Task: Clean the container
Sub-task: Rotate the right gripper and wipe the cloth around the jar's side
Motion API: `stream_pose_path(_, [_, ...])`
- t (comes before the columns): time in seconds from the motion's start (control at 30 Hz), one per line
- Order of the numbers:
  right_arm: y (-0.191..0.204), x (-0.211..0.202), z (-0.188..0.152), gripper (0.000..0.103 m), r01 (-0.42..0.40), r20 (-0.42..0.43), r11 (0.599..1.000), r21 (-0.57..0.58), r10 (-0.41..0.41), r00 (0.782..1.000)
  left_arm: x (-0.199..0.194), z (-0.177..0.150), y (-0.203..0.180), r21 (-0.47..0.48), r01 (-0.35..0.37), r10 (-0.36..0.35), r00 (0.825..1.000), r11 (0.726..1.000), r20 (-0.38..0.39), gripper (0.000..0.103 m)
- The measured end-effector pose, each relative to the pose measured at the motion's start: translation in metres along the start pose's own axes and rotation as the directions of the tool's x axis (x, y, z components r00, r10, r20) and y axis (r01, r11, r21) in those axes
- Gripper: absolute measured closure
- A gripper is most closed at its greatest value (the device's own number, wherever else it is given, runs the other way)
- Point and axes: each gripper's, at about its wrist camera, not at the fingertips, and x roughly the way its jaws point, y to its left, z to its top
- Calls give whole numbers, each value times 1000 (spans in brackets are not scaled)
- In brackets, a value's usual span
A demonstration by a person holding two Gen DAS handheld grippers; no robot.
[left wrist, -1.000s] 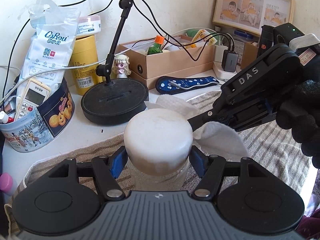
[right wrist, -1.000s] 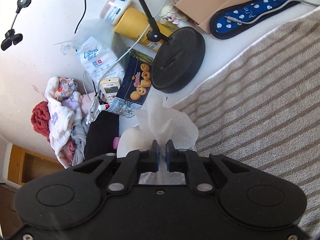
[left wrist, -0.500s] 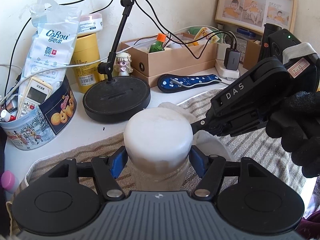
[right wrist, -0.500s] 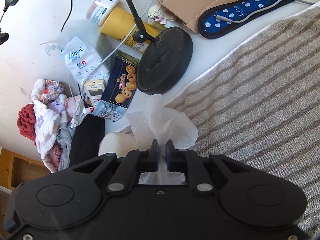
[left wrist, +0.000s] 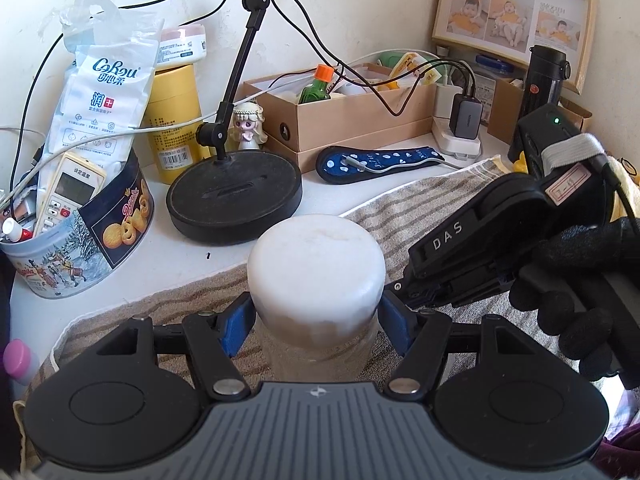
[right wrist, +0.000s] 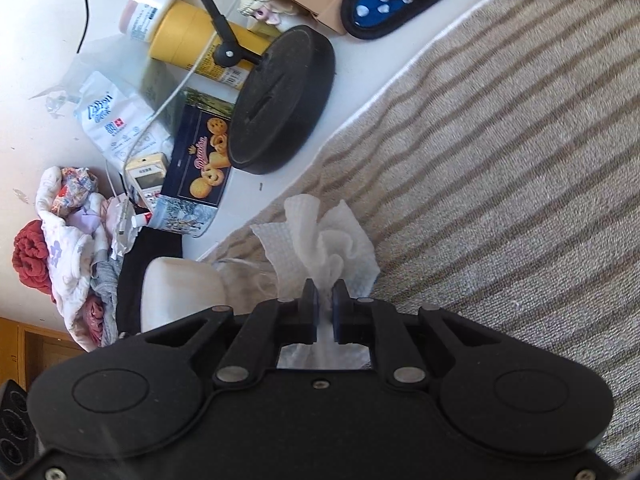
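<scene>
My left gripper (left wrist: 316, 316) is shut on a clear container with a white lid (left wrist: 316, 264), held upright over the striped towel (left wrist: 404, 216). My right gripper (right wrist: 324, 300) is shut on a crumpled white paper towel (right wrist: 324, 236). In the left wrist view the right gripper's body (left wrist: 480, 248) sits just right of the container, low by its side, and the paper towel is hidden behind the container. In the right wrist view the container's lid (right wrist: 180, 292) shows at lower left, with the paper towel against its clear wall.
A black lamp base (left wrist: 234, 200), a cookie tin with a remote (left wrist: 76, 236), a yellow canister (left wrist: 174, 116), a cardboard box (left wrist: 344, 120), a blue polka-dot case (left wrist: 380, 160) and a power strip with a charger (left wrist: 460, 132) crowd the white table behind the towel.
The right gripper has carried the paper towel down from beside the lid to the container's lower side; the towel has dropped out of the left wrist view. The left gripper keeps its hold.
</scene>
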Motion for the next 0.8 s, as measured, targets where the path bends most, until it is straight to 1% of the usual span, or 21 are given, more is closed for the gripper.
stream_pose_path(0.07, [-4, 3, -1, 97, 0, -4, 1000, 11, 0, 1000, 0, 1, 0, -4, 0, 0, 1000, 1000, -3, 37])
stream_pose_path(0.37, [-3, -1, -5, 97, -6, -4, 1000, 10, 6, 1000, 2, 10, 8, -106, 2, -6, 999, 994, -37, 37])
stream_pose_path(0.47, [-1, -9, -9, 96, -41, 1, 999, 20, 41, 999, 2, 13, 10, -140, 2, -9, 999, 990, -48, 37])
stream_pose_path(0.6, [0, -19, -11, 96, -111, 15, 993, 42, 111, 994, 3, 15, 14, -181, -3, -8, 998, 984, -60, 37])
stream_pose_path(0.67, [1, -21, -10, 96, -137, 24, 989, 52, 136, 990, 4, 16, 12, -176, -7, -4, 998, 984, -64, 37])
stream_pose_path(0.8, [-3, -21, -11, 96, -158, 34, 984, 88, 155, 987, 4, 14, 10, -138, -5, -2, 999, 990, -54, 37])
